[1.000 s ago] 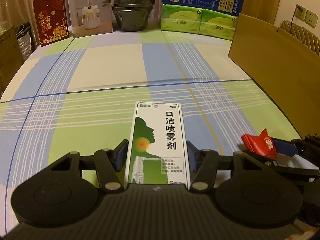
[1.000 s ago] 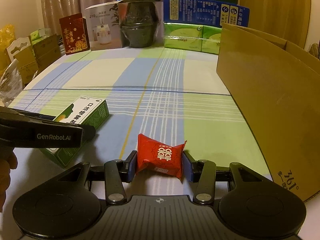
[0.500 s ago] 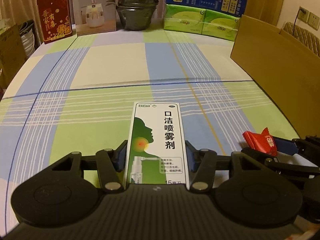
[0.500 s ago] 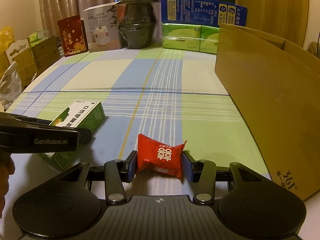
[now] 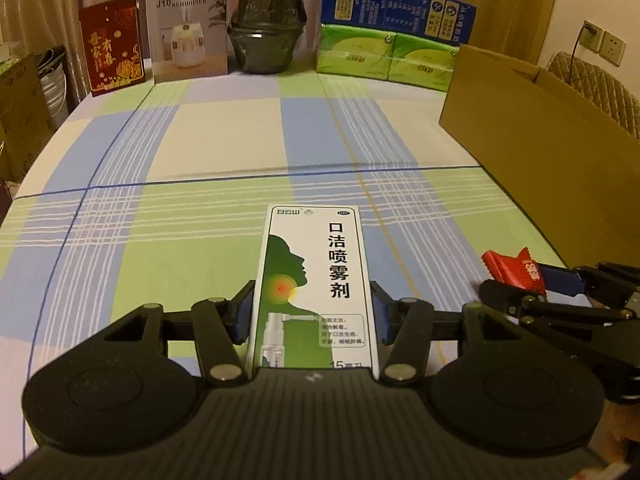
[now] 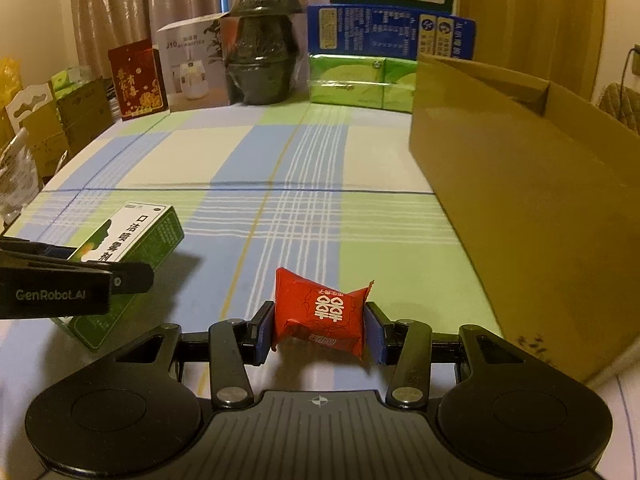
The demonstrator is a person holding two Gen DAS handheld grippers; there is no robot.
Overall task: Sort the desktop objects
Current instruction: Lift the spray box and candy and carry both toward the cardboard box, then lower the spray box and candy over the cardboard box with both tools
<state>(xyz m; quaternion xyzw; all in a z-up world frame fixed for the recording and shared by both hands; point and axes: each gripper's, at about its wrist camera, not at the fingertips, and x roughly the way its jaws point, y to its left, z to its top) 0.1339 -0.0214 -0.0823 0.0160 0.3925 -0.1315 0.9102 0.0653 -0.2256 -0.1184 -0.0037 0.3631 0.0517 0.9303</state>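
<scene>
Plaid-clothed surface (image 5: 224, 152), cardboard box (image 6: 532, 184) at right: left gripper (image 5: 312, 316) pinches spray carton (image 5: 316, 280), long axis forward; right gripper (image 6: 318, 328), nearer box, clamps red candy (image 6: 320, 312).

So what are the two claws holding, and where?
Left claw grips the white-and-green cardboard spray box by its long sides; right claw pinches the red foil candy packet by its ends.

Beige curtains (image 5: 36, 12) behind a plaid-clothed table (image 5: 224, 136), wall sockets (image 5: 604, 42) on the right
</scene>
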